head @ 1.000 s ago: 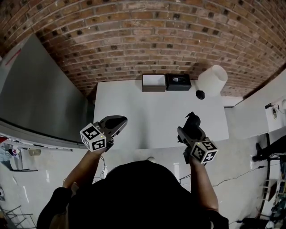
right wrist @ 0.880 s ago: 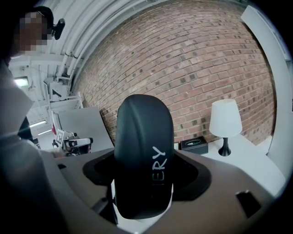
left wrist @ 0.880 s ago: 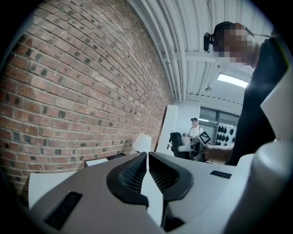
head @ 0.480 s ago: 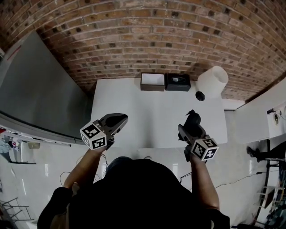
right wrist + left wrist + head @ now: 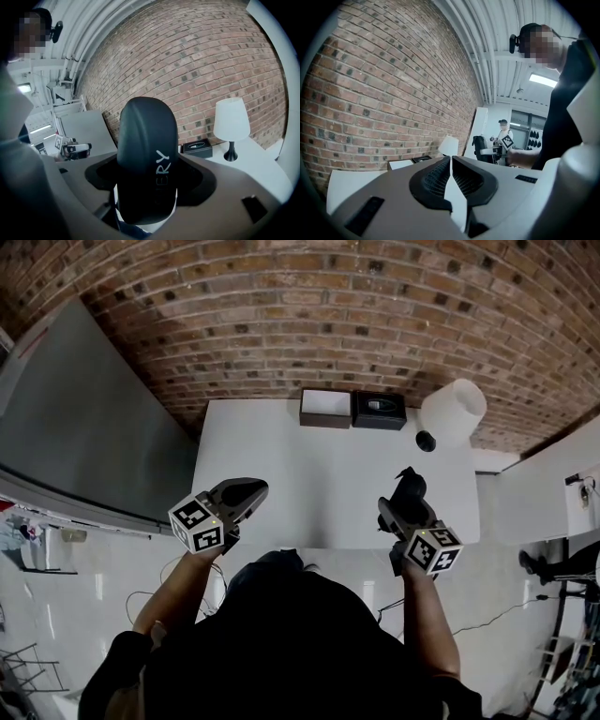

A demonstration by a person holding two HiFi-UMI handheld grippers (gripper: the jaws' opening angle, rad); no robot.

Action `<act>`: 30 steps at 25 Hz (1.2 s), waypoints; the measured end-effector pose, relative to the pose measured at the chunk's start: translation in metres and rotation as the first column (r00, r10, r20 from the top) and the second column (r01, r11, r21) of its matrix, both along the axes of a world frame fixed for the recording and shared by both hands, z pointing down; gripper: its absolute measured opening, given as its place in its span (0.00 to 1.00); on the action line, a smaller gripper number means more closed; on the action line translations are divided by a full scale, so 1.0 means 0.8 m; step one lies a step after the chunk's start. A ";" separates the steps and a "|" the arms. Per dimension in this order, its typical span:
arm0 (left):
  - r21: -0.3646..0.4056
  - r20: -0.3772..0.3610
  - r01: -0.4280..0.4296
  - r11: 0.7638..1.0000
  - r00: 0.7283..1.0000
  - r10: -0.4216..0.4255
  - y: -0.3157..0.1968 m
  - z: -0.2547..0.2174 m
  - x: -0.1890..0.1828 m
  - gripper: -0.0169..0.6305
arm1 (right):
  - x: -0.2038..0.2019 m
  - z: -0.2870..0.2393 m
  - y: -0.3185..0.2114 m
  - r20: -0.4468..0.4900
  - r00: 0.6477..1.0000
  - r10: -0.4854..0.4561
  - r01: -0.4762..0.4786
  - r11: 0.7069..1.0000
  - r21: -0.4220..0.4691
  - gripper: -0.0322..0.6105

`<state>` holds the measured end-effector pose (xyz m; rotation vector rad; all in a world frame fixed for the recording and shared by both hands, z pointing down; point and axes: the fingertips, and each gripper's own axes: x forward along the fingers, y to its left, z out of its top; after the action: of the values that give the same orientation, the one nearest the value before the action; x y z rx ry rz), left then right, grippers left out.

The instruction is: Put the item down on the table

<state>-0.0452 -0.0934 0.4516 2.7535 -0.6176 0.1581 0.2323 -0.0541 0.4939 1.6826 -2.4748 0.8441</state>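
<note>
The item (image 5: 409, 484) is a rounded black thing with white lettering (image 5: 146, 154). My right gripper (image 5: 410, 487) is shut on it, and it stands up between the jaws (image 5: 146, 187) and hides much of the right gripper view. It hangs above the near right part of the white table (image 5: 319, 474). My left gripper (image 5: 246, 491) hovers over the table's near left corner. Its jaws (image 5: 451, 161) meet with nothing between them.
A white lamp (image 5: 453, 411) stands at the table's far right corner. At the table's far edge sit an open box (image 5: 324, 409) and a black box (image 5: 379, 411), against the brick wall. A grey panel (image 5: 75, 427) leans at the left.
The right gripper has edged slightly farther over the table with the black item still in it. The left gripper has barely shifted.
</note>
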 end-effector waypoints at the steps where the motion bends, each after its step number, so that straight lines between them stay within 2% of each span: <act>1: -0.004 0.000 0.003 1.000 1.000 -0.003 -0.002 0.001 -0.001 0.08 | 0.000 0.000 -0.002 0.002 1.000 -0.001 0.001 1.000 -0.001 0.59; 30: -0.014 -0.004 -0.027 1.000 1.000 0.027 -0.082 0.005 0.032 0.08 | 0.035 0.007 -0.079 -0.030 0.999 0.024 -0.025 0.999 -0.023 0.59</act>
<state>-0.0195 -0.1591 0.4559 2.7488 -0.5763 0.1621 0.2602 -0.1174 0.4994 1.7087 -2.4202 0.8416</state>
